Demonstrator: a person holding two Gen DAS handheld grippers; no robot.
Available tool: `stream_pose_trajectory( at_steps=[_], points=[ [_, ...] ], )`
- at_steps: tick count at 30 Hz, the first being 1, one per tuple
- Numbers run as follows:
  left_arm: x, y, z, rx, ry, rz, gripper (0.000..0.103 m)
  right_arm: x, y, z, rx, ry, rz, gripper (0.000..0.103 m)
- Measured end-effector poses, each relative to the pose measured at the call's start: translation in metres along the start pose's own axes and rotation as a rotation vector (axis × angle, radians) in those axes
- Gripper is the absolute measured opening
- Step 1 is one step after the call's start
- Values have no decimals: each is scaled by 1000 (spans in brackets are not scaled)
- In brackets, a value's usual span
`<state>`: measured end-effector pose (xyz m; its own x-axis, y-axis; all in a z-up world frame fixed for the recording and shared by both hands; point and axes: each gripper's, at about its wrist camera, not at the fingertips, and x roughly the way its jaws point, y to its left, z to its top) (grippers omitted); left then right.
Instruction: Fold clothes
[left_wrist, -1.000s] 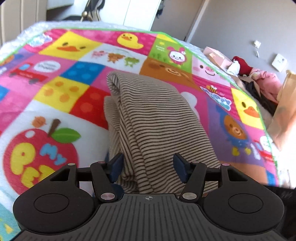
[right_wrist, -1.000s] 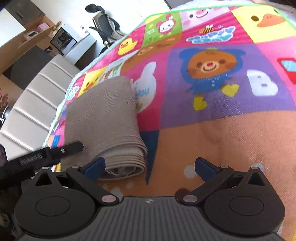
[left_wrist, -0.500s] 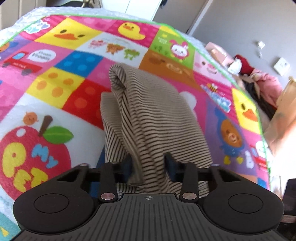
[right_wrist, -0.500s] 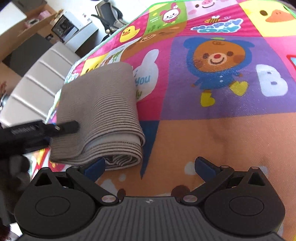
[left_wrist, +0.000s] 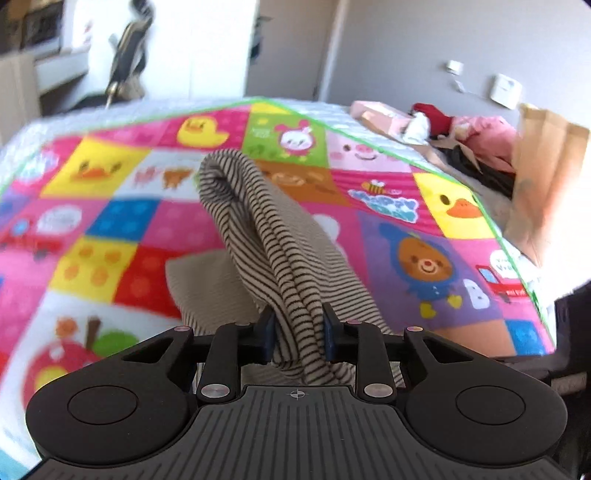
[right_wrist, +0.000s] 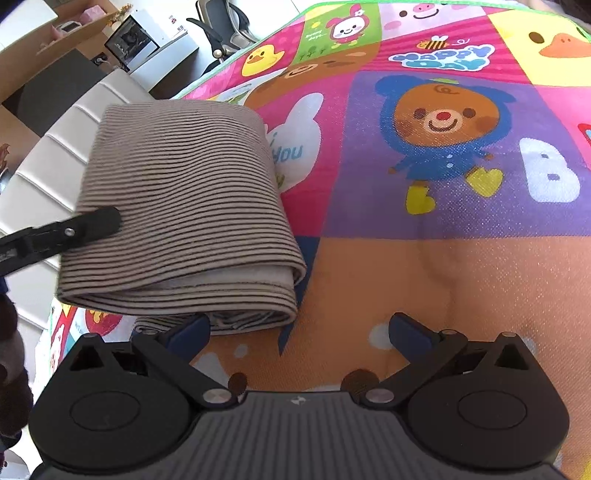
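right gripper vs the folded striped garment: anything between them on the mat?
Nothing. In the right wrist view the open right gripper sits right at the striped garment; its left fingertip meets the folded edge. Only bare play mat lies between the fingers.

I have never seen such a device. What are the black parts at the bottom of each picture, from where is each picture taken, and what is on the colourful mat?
The black parts are hand-held grippers, one in each of a person's hands. Each has two blue-tipped fingers and a wide-angle camera looking forward along them, so each picture is taken from one gripper.

In the left view, the left gripper is shut on a striped garment, pinching its bunched edge and lifting it off the mat, a play mat with cartoon animals.

In the right view, the right gripper is open and holds nothing. The same garment appears folded there, and the left gripper's finger shows at its left edge.
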<state>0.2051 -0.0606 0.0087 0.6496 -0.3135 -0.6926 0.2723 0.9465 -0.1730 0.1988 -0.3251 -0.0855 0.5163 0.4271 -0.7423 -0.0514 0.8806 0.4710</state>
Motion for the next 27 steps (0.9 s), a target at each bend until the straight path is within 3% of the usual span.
stream_pose_trajectory(
  at_steps=[2,6,9,10,12,13,17,23,27],
  points=[
    [8,10,-4,-39,23,19,29,-1,3,0,-12,-1,-7,103],
    [21,40,-19,-226,62,-83,50,2,4,1,-22,7,-19,103],
    [30,49,-24,-308,64,-134,56,4,7,1,-34,15,-32,103],
    [32,49,-23,-312,57,-136,52,5,7,1,-38,16,-36,103],
    [34,47,-16,-300,38,-131,28,5,8,1,-43,17,-39,103],
    [27,49,-11,-305,18,-139,26,5,7,1,-43,16,-39,103],
    [-1,57,-5,-292,-48,-120,25,4,8,0,-41,12,-39,103],
    [20,78,-41,-328,30,-60,28,2,22,2,-110,20,-75,103],
    [17,88,-45,-355,8,-85,34,5,41,27,-134,-13,15,103]
  ],
)
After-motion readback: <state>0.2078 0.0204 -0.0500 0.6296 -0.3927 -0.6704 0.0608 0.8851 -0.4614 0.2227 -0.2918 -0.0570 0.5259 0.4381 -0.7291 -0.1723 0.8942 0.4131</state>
